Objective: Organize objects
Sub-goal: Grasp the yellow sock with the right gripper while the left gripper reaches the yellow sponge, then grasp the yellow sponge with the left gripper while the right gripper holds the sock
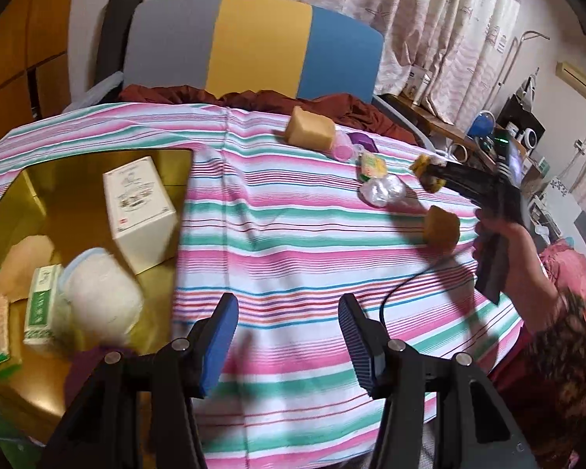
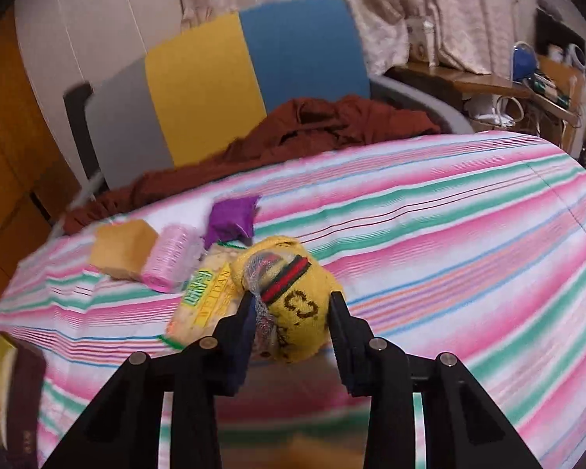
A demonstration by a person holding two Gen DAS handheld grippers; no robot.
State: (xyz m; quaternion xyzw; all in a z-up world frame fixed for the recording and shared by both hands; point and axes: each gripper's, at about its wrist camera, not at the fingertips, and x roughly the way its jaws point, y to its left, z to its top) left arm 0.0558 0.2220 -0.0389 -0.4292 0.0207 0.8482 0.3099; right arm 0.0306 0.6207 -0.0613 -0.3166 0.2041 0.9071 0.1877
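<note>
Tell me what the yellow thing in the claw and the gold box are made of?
The yellow bundle in the right gripper looks like knitted cloth, maybe a rolled sock: fuzzy surface, woven red and green stripe, squashed between the pads. The gold box looks like shiny metal or glossy card: its walls mirror the things inside. I cannot tell which.

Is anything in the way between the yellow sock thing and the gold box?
Nothing visible blocks it. The right gripper has its jaws shut on the yellow sock bundle. In the left wrist view, only bare striped cloth lies between the bundle and the gold box. The box already holds a white carton and a tub.
</note>
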